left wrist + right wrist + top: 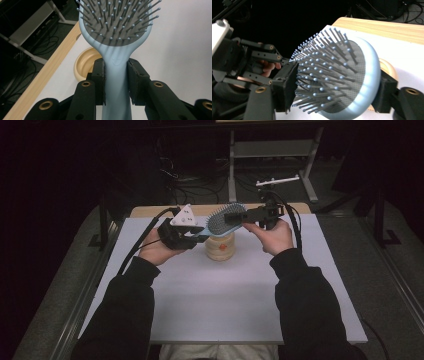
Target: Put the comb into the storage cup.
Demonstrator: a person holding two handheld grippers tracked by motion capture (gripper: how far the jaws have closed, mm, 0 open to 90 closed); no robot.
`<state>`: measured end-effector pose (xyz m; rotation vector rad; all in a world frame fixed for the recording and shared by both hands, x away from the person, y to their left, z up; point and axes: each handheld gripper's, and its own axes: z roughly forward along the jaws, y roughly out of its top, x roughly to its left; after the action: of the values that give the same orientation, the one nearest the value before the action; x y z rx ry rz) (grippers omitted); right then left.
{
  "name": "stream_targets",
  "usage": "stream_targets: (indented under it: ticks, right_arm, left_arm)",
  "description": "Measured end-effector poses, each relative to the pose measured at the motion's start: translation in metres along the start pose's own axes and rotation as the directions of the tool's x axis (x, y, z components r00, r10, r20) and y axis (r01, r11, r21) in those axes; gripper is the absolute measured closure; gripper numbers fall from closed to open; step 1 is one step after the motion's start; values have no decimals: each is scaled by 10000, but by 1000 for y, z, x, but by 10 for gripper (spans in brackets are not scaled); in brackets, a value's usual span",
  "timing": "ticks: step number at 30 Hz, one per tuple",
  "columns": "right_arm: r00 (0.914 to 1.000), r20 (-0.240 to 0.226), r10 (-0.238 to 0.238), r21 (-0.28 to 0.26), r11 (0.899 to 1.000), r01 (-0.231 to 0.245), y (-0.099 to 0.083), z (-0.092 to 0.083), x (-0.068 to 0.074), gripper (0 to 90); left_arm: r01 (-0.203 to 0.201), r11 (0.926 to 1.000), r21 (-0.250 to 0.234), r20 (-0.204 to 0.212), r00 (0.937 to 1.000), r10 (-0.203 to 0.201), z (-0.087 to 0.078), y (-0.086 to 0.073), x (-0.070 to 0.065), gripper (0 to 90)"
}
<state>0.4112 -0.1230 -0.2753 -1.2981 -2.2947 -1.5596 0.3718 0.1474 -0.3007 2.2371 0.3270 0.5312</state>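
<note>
Left gripper (192, 236) has its jaws pinching the light blue hairbrush (226, 217) by the handle, holding it above the tabletop (225, 290), right over the wooden cup (220, 247). From three o'clock, the right gripper (240, 217) straddles the brush head: one jaw among the bristles, one against the back. Whether they press, I cannot tell.
</note>
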Motion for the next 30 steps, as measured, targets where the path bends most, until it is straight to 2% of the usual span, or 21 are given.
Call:
stream_targets:
  ticks: [3, 7, 12, 16, 17, 22, 25, 27, 28, 30]
  right_arm:
    - [9998, 76, 173, -10, 9999, -173, 1, -3, 0, 362]
    - [9999, 45, 132, -34, 9999, -132, 2, -8, -1, 417]
    - [9991, -413, 62, -278, 9996, -73, 1, -10, -1, 488]
    - [9990, -386, -225, -401, 9990, 209, 2, -11, 4, 536]
    - [9980, -506, -367, -503, 9982, 341, 3, -12, 6, 552]
    - [9976, -464, -515, -427, 9979, 496, 6, -12, 11, 560]
    - [9966, -429, -706, -515, 9963, 683, 9, -13, 15, 562]
    - [9958, -363, -837, -562, 9951, 816, 11, -15, 18, 561]
    - [9950, -252, -970, -562, 9938, 955, 14, -16, 21, 560]
    - [9944, -175, -1037, -568, 9931, 1026, 16, -17, 22, 560]
  left_arm:
    - [132, 9999, -63, 45, 9999, -131, 3, 1, -1, 693]
    - [160, 9998, -93, 124, 9998, -159, 6, 1, -2, 693]
    - [197, 9998, -56, 191, 9996, -196, 9, 0, -2, 692]
    - [317, 9994, -100, 253, 9992, -314, 11, -1, -2, 691]
    - [536, 9984, -155, 498, 9974, -528, 11, -1, 0, 688]
    - [825, 9963, -226, 656, 9946, -809, 11, -2, 2, 682]
    - [1076, 9937, -316, 822, 9911, -1047, 11, -3, 4, 619]
    - [1101, 9934, -308, 954, 9897, -1068, 10, -4, 5, 566]
    - [1159, 9926, -359, 978, 9889, -1119, 10, -5, 6, 511]
    - [1311, 9904, -429, 1145, 9855, -1255, 9, -7, 8, 494]
